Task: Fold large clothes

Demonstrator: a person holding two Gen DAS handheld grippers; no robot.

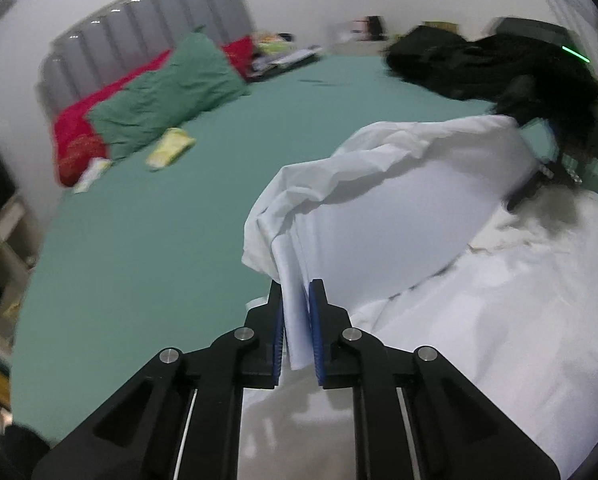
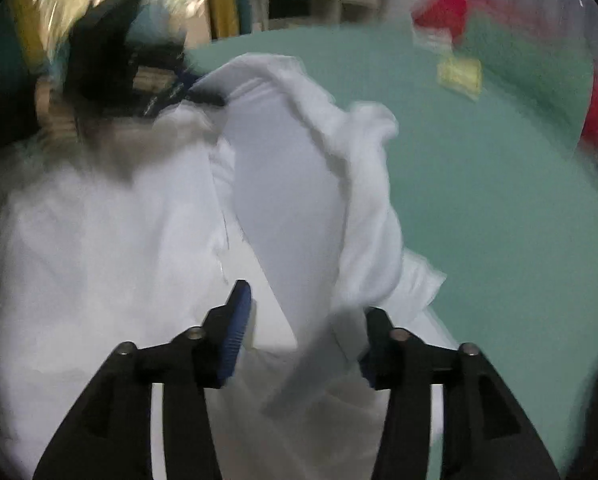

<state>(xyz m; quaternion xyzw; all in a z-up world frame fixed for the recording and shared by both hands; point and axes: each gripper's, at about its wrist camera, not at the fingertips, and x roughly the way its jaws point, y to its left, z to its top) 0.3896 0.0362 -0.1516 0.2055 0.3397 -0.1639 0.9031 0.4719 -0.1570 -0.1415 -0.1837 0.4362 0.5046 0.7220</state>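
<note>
A large white garment (image 1: 411,208) lies on the green bed sheet (image 1: 147,248). My left gripper (image 1: 299,292) is shut on a bunched edge of the white garment and lifts it off the bed. In the right wrist view my right gripper (image 2: 305,312) is open, jaws wide apart, with a fold of the white garment (image 2: 287,200) hanging between them and draped over the right finger. The right gripper also shows in the left wrist view (image 1: 539,184), at the far end of the raised fold. The left gripper shows in the right wrist view (image 2: 187,84), blurred.
A green pillow (image 1: 167,96) and a red blanket (image 1: 79,136) lie at the headboard (image 1: 139,20). Yellow packets (image 1: 171,148) lie on the sheet. A person in black (image 1: 479,68) stands at the far side. Shelves (image 1: 3,232) stand at the left.
</note>
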